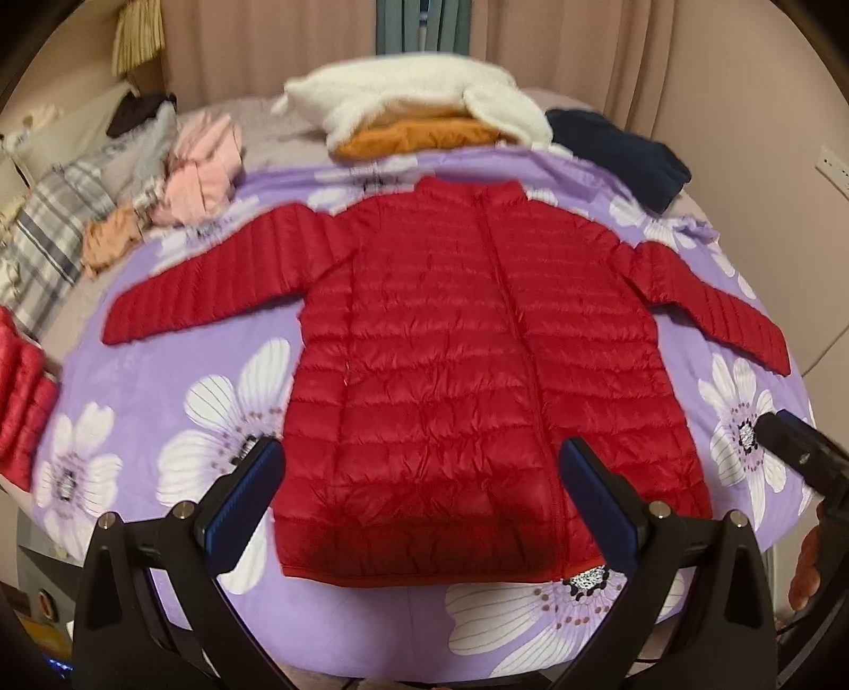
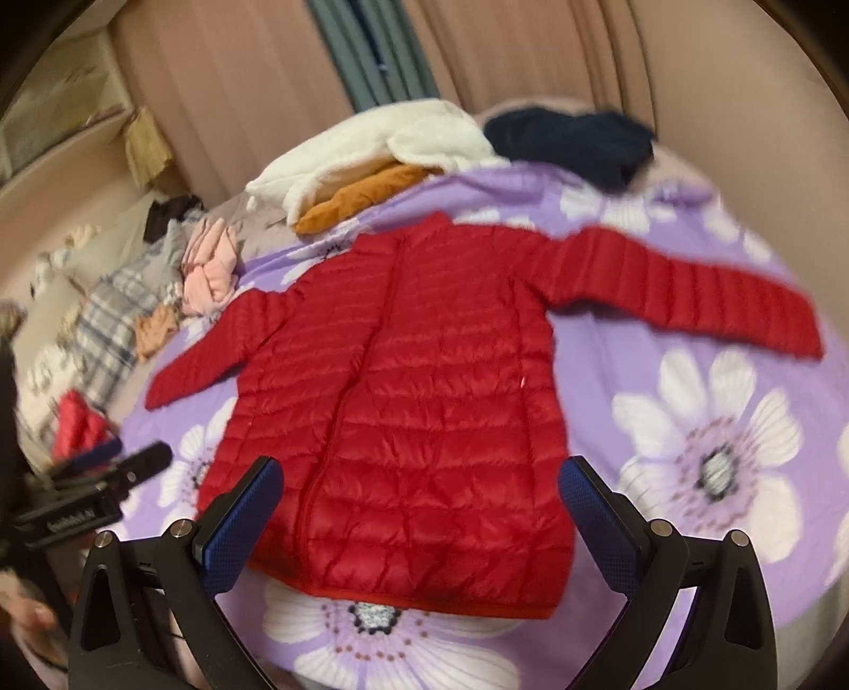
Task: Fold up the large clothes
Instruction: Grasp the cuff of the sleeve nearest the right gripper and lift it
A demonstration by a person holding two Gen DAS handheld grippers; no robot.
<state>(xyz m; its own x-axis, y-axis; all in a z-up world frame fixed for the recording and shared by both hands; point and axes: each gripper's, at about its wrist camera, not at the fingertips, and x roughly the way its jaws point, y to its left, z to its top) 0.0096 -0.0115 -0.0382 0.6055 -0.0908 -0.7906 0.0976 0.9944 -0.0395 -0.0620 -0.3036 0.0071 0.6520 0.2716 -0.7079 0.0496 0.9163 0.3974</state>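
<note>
A red quilted puffer jacket [image 1: 440, 366] [image 2: 403, 403] lies flat and zipped on a purple blanket with white flowers [image 1: 223, 403] [image 2: 705, 456], collar away from me, both sleeves spread out to the sides. My left gripper [image 1: 422, 477] is open above the hem end, holding nothing. My right gripper [image 2: 419, 493] is also open over the lower part of the jacket, empty. The right gripper's body [image 1: 796, 451] shows at the right edge of the left wrist view. The left gripper's body [image 2: 106, 477] shows at the left edge of the right wrist view.
A white fleece [image 1: 419, 101] and an orange garment [image 1: 419, 135] are stacked beyond the collar. A navy garment [image 1: 621, 154] lies at the back right. Pink clothes [image 1: 201, 170], a plaid piece [image 1: 58, 228] and another red quilted item [image 1: 21, 403] lie at the left. Curtains [image 1: 265, 42] hang behind.
</note>
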